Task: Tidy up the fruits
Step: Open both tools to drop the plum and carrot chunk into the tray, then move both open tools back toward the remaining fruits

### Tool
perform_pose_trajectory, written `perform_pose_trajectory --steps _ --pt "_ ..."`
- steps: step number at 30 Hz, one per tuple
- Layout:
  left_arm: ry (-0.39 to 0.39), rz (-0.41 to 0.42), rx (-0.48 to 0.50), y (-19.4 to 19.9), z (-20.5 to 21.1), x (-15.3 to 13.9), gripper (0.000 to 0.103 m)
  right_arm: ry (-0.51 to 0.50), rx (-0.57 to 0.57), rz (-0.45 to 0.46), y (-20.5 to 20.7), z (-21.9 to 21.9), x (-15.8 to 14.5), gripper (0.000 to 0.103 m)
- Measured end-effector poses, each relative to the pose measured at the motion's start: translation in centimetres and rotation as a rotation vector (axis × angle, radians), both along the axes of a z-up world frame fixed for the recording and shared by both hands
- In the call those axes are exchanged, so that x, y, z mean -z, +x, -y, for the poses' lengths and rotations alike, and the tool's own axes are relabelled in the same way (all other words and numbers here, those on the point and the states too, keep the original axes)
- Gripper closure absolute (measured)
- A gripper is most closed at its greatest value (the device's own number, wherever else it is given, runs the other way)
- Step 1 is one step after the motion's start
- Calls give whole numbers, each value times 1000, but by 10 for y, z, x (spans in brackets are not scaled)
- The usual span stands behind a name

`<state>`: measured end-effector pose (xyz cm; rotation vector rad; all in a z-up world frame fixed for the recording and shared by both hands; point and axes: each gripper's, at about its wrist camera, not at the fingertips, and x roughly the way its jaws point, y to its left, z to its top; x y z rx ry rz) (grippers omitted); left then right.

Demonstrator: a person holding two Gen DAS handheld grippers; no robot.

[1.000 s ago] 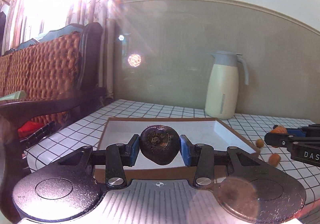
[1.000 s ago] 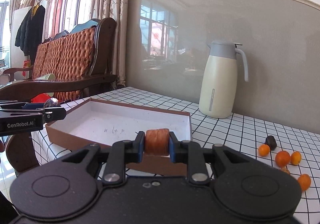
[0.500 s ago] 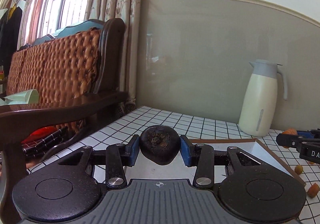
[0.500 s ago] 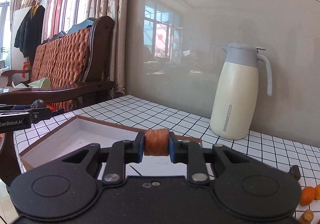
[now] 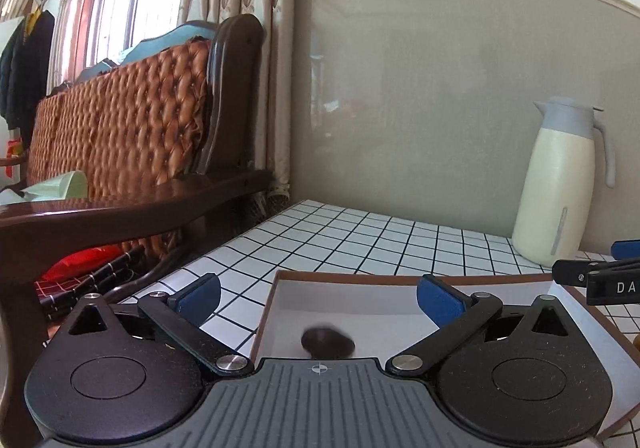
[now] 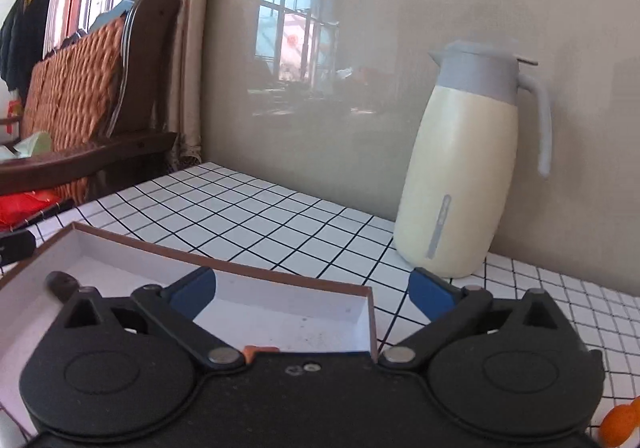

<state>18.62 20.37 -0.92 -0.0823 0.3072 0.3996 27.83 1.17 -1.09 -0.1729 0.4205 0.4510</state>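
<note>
Inside the shallow box (image 5: 400, 314), near its left wall, a dark fruit (image 5: 327, 342) is lying on the white floor, smeared by motion blur, so it is probably only just settling there. It is sitting directly below and ahead of the left hand-held gripper (image 5: 318, 298), whose blue pads are standing wide apart with nothing between them, a spread that fits a release over the box. The right hand-held gripper (image 6: 312, 292) is likewise gaping wide and carrying nothing, hovering over the box's right end; a sliver of orange fruit (image 6: 256, 350) is peeking out just under its body, apparently lying in the box, though most of it is being covered by the black housing. From the right wrist view the dark fruit is showing only as a blurred brown shape beyond the gripper's left arm. Keeping both tools low over the box makes sense as a way of dropping fruit without bounce. On the checked table (image 6: 280, 224), at the lower right corner, another orange fruit (image 6: 618, 424) is waiting outside the box, cut off by the frame edge, so I judge the sorting unfinished. Behind, a cream thermos jug (image 6: 460, 175) is standing against the wall, well clear of the box.
</note>
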Motion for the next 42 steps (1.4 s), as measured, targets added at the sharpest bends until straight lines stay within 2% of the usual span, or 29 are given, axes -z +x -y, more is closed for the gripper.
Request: perform_pose_trajectory --steps 6,11,14,16,19,23,26,34,42 --pt "-2 1 -6 -2 0 1 0 29 -11 -12 -4 5 6 6" --pt "-9 6 7 -10 7 -3 0 40 -13 17 -19 11 -3 6" --pt "-32 51 10 -23 13 -9 0 69 -9 83 -40 23 -10 6" --pt "-42 85 31 -31 17 -13 0 81 0 163 -59 31 -14 6" --pt "-2 111 41 -42 29 -15 0 53 26 220 -80 39 -17 6" --pt "79 89 7 -56 50 -13 0 51 18 173 -92 54 -16 6" --pt "53 90 20 -75 59 -12 0 74 31 163 -100 64 -14 6" --pt "48 125 73 -105 84 -18 0 96 41 186 -130 85 -18 6" --pt "-4 88 112 -116 106 -15 0 110 113 175 -149 114 -12 6"
